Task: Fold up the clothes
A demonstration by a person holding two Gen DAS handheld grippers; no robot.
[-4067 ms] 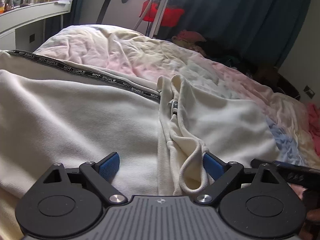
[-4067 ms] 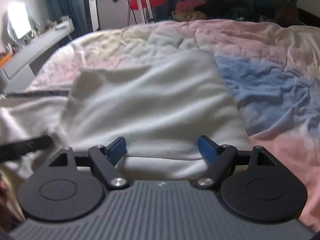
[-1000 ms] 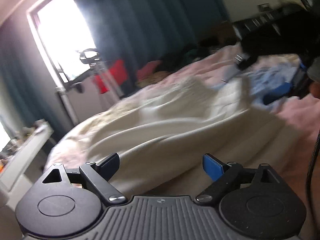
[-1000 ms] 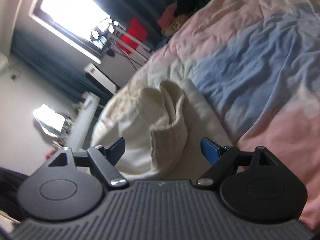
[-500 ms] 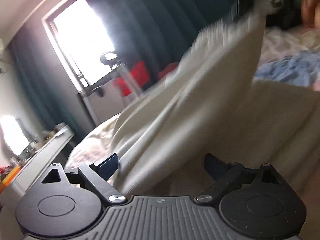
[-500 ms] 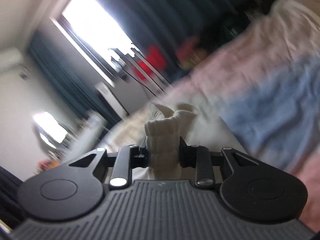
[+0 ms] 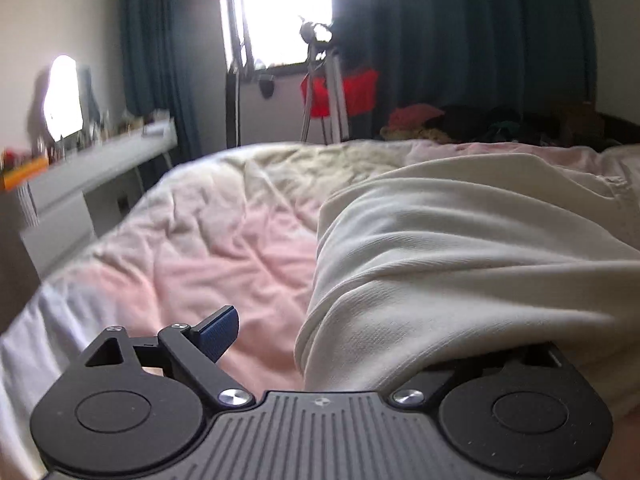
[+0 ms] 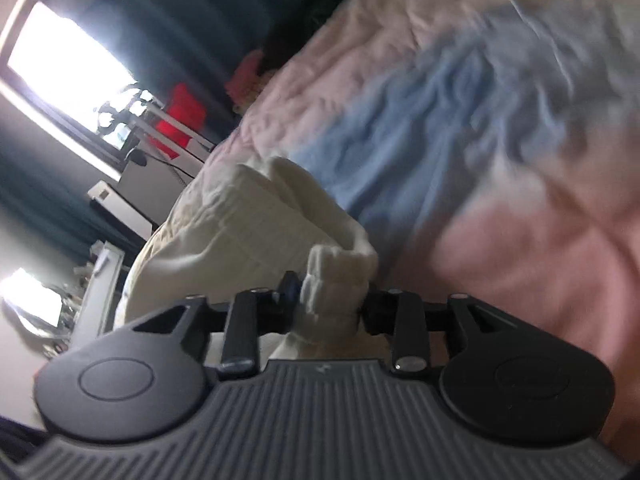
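Cream garment (image 7: 460, 248) lies bunched on the bed (image 7: 200, 248), over the pink and blue quilted cover, not flat and not in any neat folded shape. In the right wrist view the right gripper (image 8: 332, 308) is clenched on a thick wad of the same cream garment (image 8: 260, 224), ribbed edge bunched between the pads, rest of the fabric trailing away toward the far side of the bed. The camera is rolled hard to one side and the frame is smeared, so the right hand is probably mid-swing, carrying that edge over. In the left wrist view the left gripper (image 7: 320, 344) has its jaws spread wide: one blue pad (image 7: 218, 334) is clear over the pink cover, the other finger is hidden under a drape of cream fabric, so it looks released, nothing pinched, though the covered side can't be fully checked. The fabric edge sits right over the left gripper body, touching it. Progress judgement: early to mid fold. One section is gathered and lifted by the right hand, but no crisp fold line or stacked layers show yet, and the cloth has heavy creases and a rounded hump. Left to do: lay the held edge down across the body of the garment, let go, smooth, then likely at least one more fold to get a compact shape. Background has a window (image 7: 280, 12), dark curtains (image 7: 460, 32), a tripod (image 7: 324, 92) and a desk (image 7: 100, 160), none involved.
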